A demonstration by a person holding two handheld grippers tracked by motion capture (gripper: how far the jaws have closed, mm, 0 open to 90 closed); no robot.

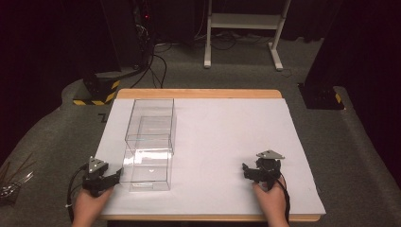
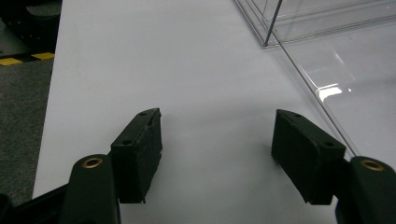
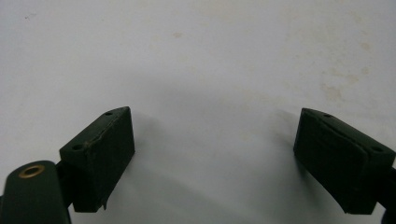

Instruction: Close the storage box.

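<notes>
Hands rest low at the table's near edge: left gripper point(image 1: 115, 178) beside the clear box point(image 1: 147, 163), right gripper point(image 1: 248, 171) well apart, both jaws parted, empty.

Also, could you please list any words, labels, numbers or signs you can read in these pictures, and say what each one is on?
None can be read.
A dark mark on the floor beside the table's far left corner may be a letter, but the white sheet cuts it off.
The yellow and black hazard stripes carry no text.
The clear boxes and both grippers bear no visible lettering.
</notes>
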